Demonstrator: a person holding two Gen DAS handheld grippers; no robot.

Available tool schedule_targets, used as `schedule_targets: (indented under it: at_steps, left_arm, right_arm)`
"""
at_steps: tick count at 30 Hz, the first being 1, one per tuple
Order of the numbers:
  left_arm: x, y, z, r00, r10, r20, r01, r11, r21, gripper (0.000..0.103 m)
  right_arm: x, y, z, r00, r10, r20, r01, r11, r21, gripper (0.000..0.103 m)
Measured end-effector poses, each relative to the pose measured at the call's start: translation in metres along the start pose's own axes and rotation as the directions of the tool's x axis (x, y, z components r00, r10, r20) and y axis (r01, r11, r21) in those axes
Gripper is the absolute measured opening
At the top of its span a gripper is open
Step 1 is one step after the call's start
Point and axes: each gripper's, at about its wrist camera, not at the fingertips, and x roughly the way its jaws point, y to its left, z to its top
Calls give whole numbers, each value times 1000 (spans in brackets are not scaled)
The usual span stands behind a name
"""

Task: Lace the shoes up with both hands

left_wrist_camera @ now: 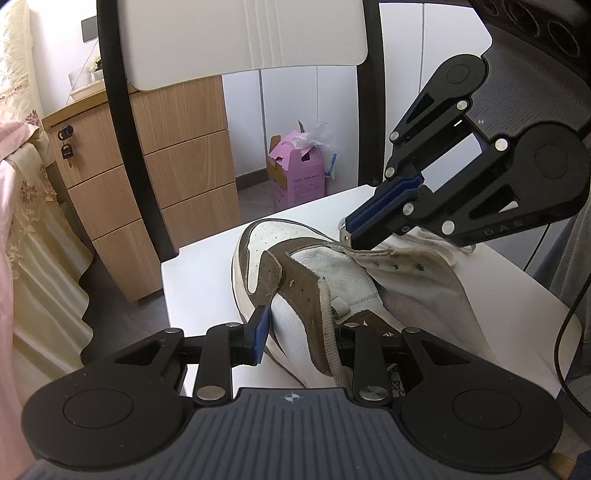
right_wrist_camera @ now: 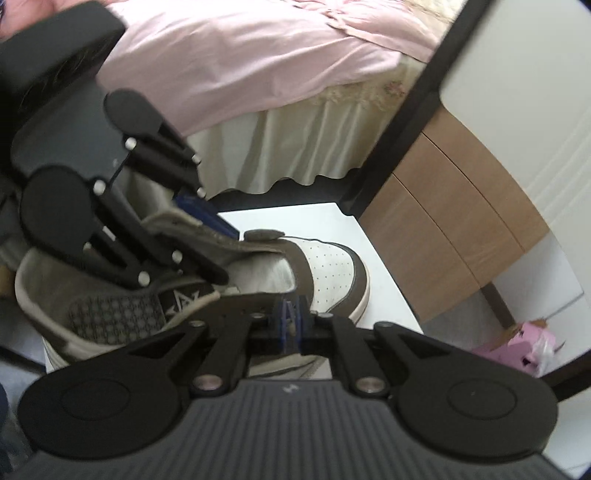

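Observation:
A white and brown high-top shoe (left_wrist_camera: 332, 266) lies on a white chair seat (left_wrist_camera: 199, 280), toe pointing away. My left gripper (left_wrist_camera: 303, 328) is shut on the shoe's near side wall: one blue pad (left_wrist_camera: 260, 325) presses the outside, and the other finger is hidden inside. A cream lace (left_wrist_camera: 328, 314) runs down the brown eyelet strip by that grip. My right gripper (left_wrist_camera: 349, 230) hangs over the far eyelet flap, its blue pads together on the lace end. In the right wrist view the shoe (right_wrist_camera: 325, 266) lies below my right gripper (right_wrist_camera: 290, 314), and my left gripper (right_wrist_camera: 221, 251) straddles its collar.
The chair's black frame (left_wrist_camera: 122, 122) and white backrest (left_wrist_camera: 240, 33) rise behind the seat. A wooden drawer cabinet (left_wrist_camera: 155, 177) with keys stands to the left, a pink box (left_wrist_camera: 295, 173) is on the floor, and a bed with pink sheet (right_wrist_camera: 240, 62) lies beside. A black cable (left_wrist_camera: 565, 332) hangs at the right.

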Motion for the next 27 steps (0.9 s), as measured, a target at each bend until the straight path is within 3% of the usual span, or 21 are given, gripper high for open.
schedule_targets:
  at_steps: [8,11,16,20,23,26,27]
  left_arm:
    - [1,-1,0,1000,-1,0,1,1000,15,32]
    - [1,-3,0,1000,-2,1,2,999,46,32]
    - [3,-7,1,1000,-3,-1,3,995,104,31]
    - [3,-7,1,1000,-1,1,1,995,105,31]
    - [3,-6,1,1000,-1,3,1,995,96,31]
    - [3,-9,0,1000,6,7,-7,994,108,32]
    - [3,-9,0,1000,7,8,-7,994,108,31]
  right_arm:
    - [6,-8,0,1000,30,8,-30,999,32,7]
    - [6,-18,2,999,36,13,-38,987,157,2]
    - [-7,-27,-5,990,-3,138,-53,917,397,2]
    - [-27,-33,-10,967,-76,244,-67,844,532,2]
    - [-32,-40,-17,962,-92,258,-79,810,581,3]
    - [-39,-39,-23,954,-150,259,-36,802,596,11]
    - [-41,-39,-24,951,-148,271,-49,795,605,25]
